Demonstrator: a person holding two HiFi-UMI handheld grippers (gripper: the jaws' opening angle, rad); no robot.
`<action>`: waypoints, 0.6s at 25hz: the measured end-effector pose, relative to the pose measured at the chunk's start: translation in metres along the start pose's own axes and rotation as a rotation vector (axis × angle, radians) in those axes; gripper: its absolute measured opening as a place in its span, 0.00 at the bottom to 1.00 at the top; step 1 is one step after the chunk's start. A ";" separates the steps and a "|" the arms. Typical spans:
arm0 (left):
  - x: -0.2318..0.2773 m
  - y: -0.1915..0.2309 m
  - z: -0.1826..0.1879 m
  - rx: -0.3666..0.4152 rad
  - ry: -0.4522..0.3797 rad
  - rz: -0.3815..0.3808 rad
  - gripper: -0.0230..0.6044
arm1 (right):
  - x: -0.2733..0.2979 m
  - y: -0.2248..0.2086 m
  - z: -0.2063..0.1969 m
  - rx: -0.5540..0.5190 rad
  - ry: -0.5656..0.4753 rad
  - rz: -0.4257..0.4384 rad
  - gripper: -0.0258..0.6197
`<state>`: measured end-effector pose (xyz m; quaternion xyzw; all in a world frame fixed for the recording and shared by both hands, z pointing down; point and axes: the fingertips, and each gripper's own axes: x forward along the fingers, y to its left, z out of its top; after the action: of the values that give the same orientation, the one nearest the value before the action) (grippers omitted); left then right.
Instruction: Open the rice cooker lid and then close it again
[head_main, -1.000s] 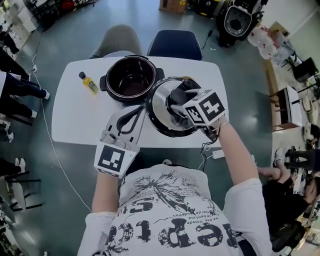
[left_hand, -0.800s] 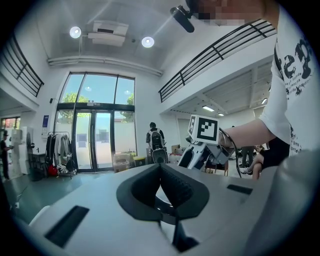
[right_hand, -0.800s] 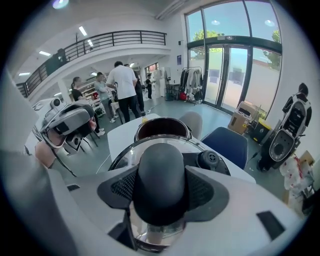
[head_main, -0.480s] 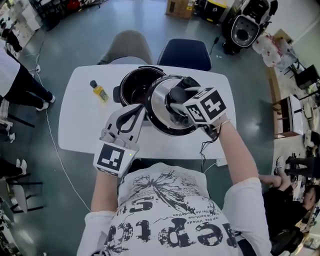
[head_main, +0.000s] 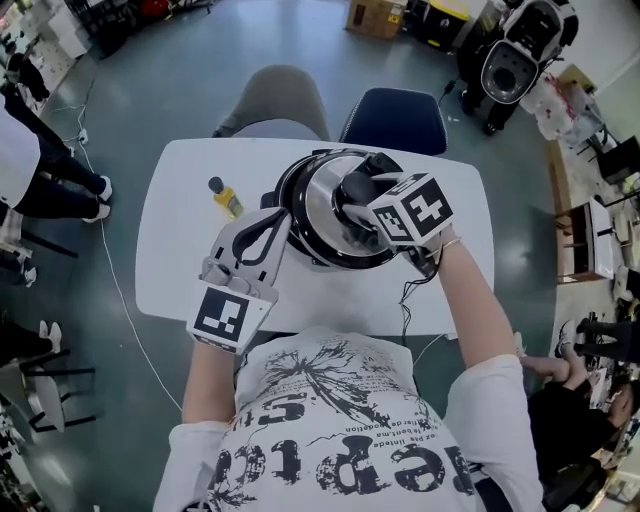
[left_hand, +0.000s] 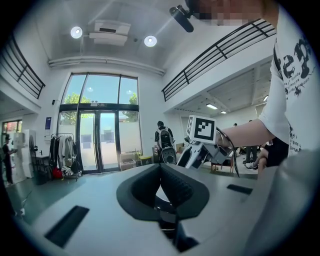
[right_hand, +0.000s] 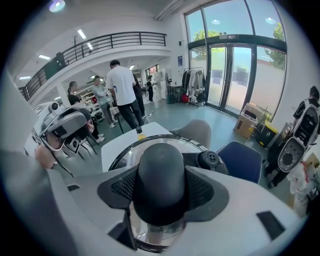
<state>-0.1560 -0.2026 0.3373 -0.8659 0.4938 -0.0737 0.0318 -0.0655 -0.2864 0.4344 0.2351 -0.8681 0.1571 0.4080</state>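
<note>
head view: a white table (head_main: 175, 265) carries the rice cooker (head_main: 281, 190) at its far middle. the steel lid (head_main: 318, 205) lies over the cooker's opening; whether it rests on the rim cannot be told. the right gripper (head_main: 358, 200) is clamped on the lid's black knob (head_main: 356, 187). the left gripper (head_main: 272, 222) is just beside the lid's near left edge, jaws together. a small yellow bottle (head_main: 226, 197) stands left of the cooker.

left gripper view: the left gripper (left_hand: 161, 170) has its pads meeting, with nothing between them.

right gripper view: the right gripper (right_hand: 161, 192) grips the knob (right_hand: 161, 172) from both sides, above the lid (right_hand: 131, 152); a blue chair (right_hand: 241, 160) stands beyond.
</note>
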 end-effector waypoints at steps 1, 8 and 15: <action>-0.001 0.008 -0.001 -0.005 -0.009 0.000 0.06 | 0.007 0.001 0.005 0.004 0.002 0.000 0.49; -0.001 0.051 -0.016 -0.023 -0.023 -0.006 0.06 | 0.046 0.004 0.026 0.014 0.027 -0.010 0.49; 0.002 0.063 -0.030 -0.025 0.000 -0.034 0.06 | 0.069 0.005 0.025 0.023 0.053 -0.008 0.49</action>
<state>-0.2139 -0.2360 0.3587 -0.8744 0.4799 -0.0682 0.0196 -0.1225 -0.3130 0.4723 0.2390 -0.8541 0.1716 0.4290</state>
